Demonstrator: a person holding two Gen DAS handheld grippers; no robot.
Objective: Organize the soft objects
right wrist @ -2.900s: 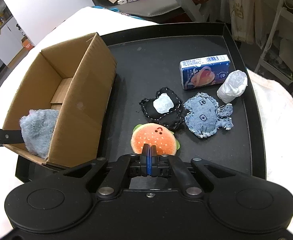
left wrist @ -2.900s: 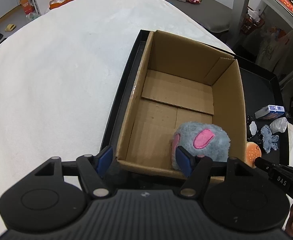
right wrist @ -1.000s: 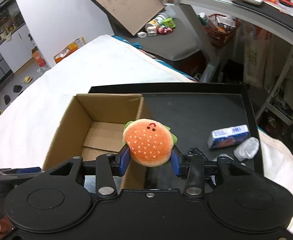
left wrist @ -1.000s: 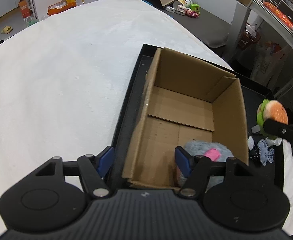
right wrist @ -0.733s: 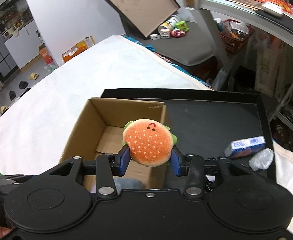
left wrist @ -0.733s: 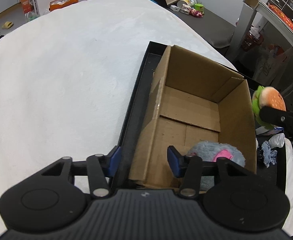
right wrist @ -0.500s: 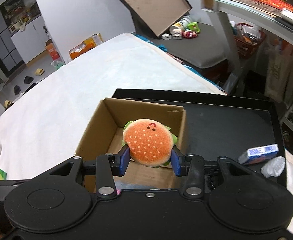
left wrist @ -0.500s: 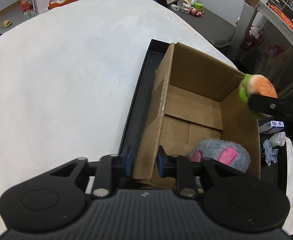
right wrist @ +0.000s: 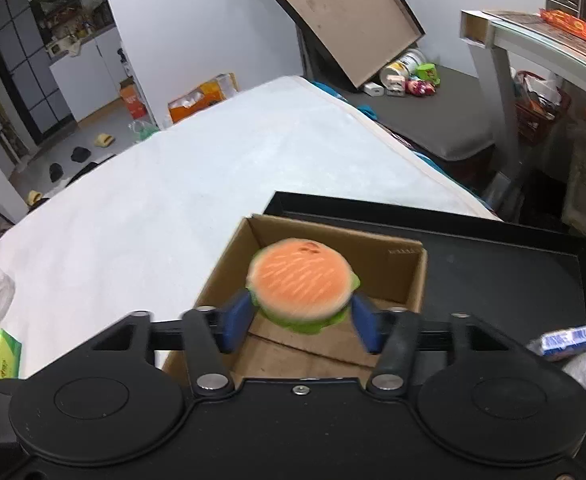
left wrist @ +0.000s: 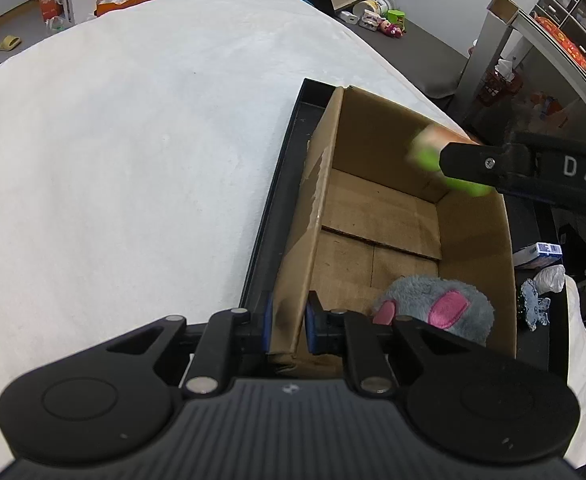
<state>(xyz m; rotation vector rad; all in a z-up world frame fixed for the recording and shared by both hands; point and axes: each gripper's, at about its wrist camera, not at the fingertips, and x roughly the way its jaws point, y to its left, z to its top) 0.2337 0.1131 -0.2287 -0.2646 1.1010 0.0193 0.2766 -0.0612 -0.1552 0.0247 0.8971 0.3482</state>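
Your left gripper (left wrist: 287,330) was closing on the cardboard box's (left wrist: 473,240) near-left wall while your right gripper (right wrist: 300,322) was opening, the burger plush (right wrist: 301,284) between its pads.

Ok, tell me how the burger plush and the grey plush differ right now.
The burger plush is orange with a green edge; the grey plush is fuzzy grey with pink patches. The burger plush is above the box, between the jaws of the right gripper, which are opening; the grey plush lies on the box floor, near corner. The burger plush is blurred; the grey plush is sharp. Both are soft toys.
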